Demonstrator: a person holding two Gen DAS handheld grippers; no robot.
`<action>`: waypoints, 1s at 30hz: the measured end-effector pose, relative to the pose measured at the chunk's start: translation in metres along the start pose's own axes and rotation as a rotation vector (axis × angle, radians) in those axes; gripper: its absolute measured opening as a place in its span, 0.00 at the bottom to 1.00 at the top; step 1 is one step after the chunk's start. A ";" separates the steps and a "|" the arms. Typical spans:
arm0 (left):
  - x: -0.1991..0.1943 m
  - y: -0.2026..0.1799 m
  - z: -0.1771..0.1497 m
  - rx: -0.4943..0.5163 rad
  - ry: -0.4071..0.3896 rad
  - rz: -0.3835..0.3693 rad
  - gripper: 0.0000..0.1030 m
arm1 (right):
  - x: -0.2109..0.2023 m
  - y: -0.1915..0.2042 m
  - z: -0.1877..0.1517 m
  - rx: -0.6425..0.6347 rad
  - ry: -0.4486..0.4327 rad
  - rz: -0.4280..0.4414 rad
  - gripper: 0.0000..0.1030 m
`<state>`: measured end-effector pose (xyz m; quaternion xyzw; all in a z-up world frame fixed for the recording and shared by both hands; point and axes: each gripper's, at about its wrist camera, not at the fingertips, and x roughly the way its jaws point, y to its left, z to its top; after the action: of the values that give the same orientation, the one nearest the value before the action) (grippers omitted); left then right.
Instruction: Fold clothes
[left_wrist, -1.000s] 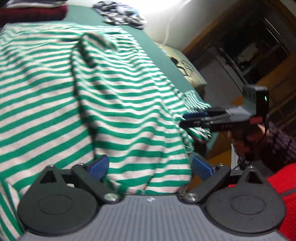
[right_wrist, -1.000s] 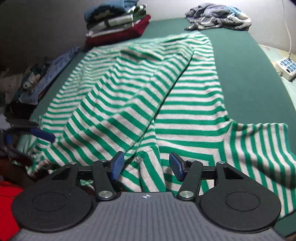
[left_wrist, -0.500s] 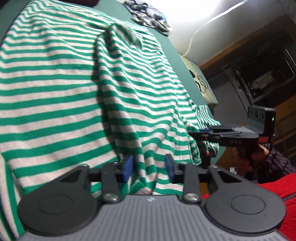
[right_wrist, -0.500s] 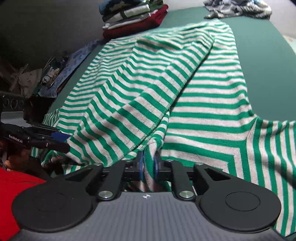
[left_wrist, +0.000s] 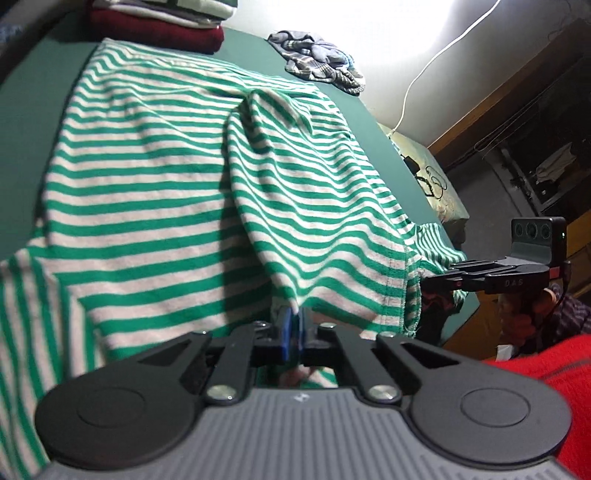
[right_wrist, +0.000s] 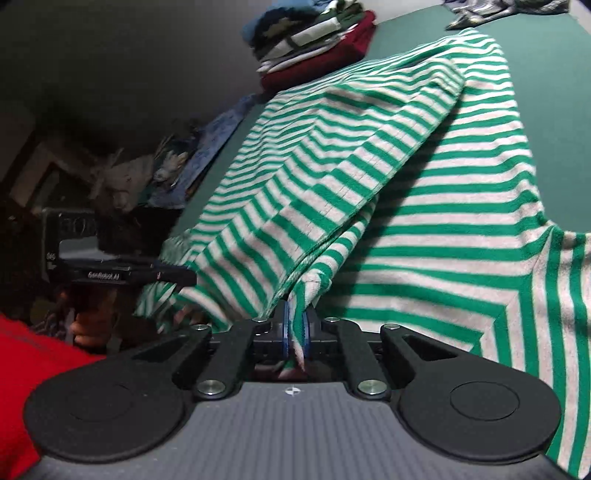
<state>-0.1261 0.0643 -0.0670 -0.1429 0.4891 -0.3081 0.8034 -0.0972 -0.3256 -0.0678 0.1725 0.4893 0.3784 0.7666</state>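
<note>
Nearest the left wrist camera, the left gripper (left_wrist: 294, 328) has its blue pads clenched on a raised fold at the near hem of a green-and-white striped shirt (left_wrist: 155, 206), the cloth pulled up into a ridge that runs away from the jaws. In the right wrist view the right gripper (right_wrist: 294, 330) is closing its jaws on another pinch of the same hem, a tuck of striped fabric visibly pressed between the blue pads. Each tool appears side-on in the other's view, the right gripper (left_wrist: 491, 280) at the shirt's right-hand edge, held by a hand (left_wrist: 524, 314), and the left gripper (right_wrist: 122, 273) at its left-hand edge. A red sleeve (left_wrist: 561, 373) fills the near corner of both views.

The shirt lies spread across a green bed (right_wrist: 576, 122), one layer folded diagonally over the body and a sleeve fanning out to the right in the right wrist view. Beyond it, at the far edge, stands a stack of folded clothes (right_wrist: 314, 48) with a dark red garment at the bottom. A crumpled plaid garment (left_wrist: 317, 62) lies apart on the bed's far side, under a white cable (left_wrist: 436, 51) hanging down a bright wall. Blue patterned cloth (right_wrist: 210, 144) trails off the bed's left side.
</note>
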 end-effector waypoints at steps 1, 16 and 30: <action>0.000 0.003 -0.003 -0.007 0.011 -0.001 0.00 | 0.002 -0.001 -0.002 -0.005 0.025 -0.002 0.07; 0.016 0.017 0.001 -0.116 -0.025 -0.038 0.63 | 0.005 -0.003 0.001 0.030 -0.052 -0.205 0.48; 0.027 0.013 -0.006 -0.041 0.057 0.131 0.09 | 0.019 0.005 0.008 -0.026 0.032 -0.325 0.34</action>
<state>-0.1178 0.0579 -0.0958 -0.1182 0.5263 -0.2485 0.8046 -0.0880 -0.3070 -0.0728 0.0753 0.5181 0.2585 0.8119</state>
